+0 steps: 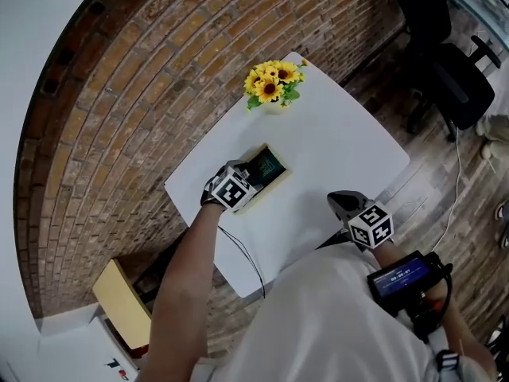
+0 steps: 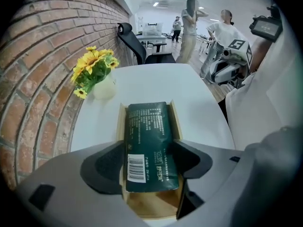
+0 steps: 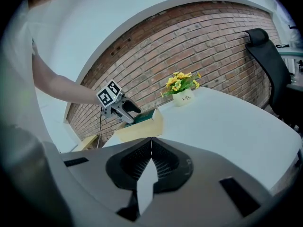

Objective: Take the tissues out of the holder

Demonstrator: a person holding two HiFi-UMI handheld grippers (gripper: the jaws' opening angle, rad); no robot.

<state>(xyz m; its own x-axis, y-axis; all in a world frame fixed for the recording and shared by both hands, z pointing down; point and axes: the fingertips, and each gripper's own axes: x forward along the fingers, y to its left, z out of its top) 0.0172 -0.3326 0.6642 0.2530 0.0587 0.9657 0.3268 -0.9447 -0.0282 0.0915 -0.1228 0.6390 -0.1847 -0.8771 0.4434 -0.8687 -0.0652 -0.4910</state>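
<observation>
A dark green tissue pack (image 2: 147, 141) lies in a shallow wooden holder (image 2: 121, 122) near the left edge of the white table (image 1: 334, 142). My left gripper (image 2: 147, 162) points steeply down over it, open, with one jaw on each side of the pack's near end; I cannot tell whether the pads touch it. In the head view the left gripper (image 1: 253, 173) covers the near part of the holder (image 1: 266, 191). My right gripper (image 3: 151, 141) is shut and empty, hovering by the table's front edge (image 1: 342, 201). From there, holder (image 3: 142, 126) and left gripper (image 3: 128, 112) show side-on.
A white pot of yellow flowers (image 1: 273, 82) stands at the table's far corner beside the brick wall. A black office chair (image 1: 453, 78) is past the table on the right. A yellow box (image 1: 123, 301) sits on the floor at left. People stand far back (image 2: 189, 18).
</observation>
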